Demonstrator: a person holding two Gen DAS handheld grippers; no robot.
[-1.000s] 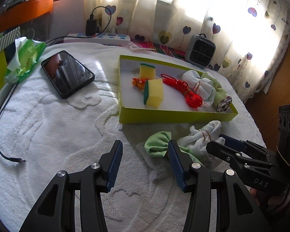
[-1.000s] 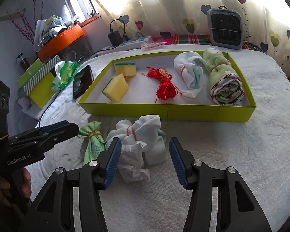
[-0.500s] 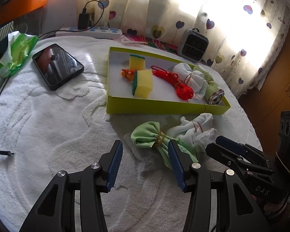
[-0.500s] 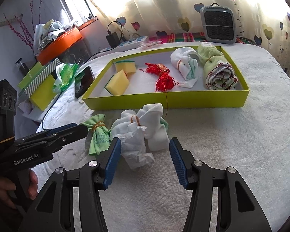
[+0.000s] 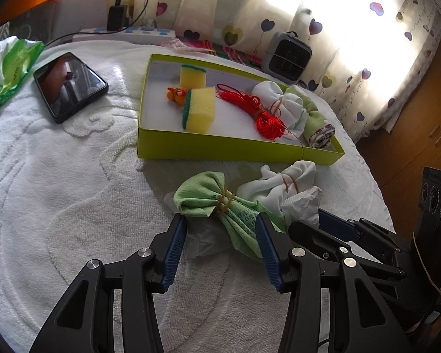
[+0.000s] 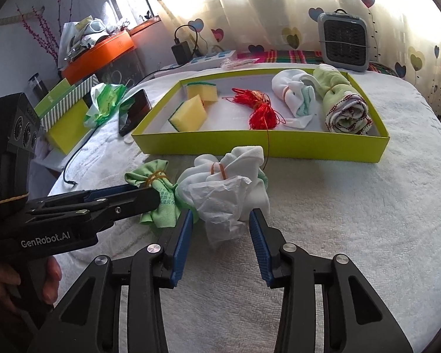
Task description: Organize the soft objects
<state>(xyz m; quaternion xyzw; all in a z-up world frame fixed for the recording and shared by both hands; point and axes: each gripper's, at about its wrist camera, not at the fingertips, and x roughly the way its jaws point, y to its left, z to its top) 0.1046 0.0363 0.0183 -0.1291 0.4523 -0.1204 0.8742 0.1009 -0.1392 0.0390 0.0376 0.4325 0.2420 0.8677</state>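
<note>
White towelling covers the worktop (image 5: 73,182). Left gripper (image 5: 220,236) stands open around the green cloth bundle (image 5: 217,203). Right gripper (image 6: 220,223), jaws just closing, straddles the white cloth bundle (image 6: 229,188), not yet pressing.

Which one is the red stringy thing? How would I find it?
Look for the flat yellow-green box on the white towel-covered bed. Inside, near the middle, between the yellow sponges and the white cloth bundle, lies the red string. It is the only bright red, thready tangle there.
</note>
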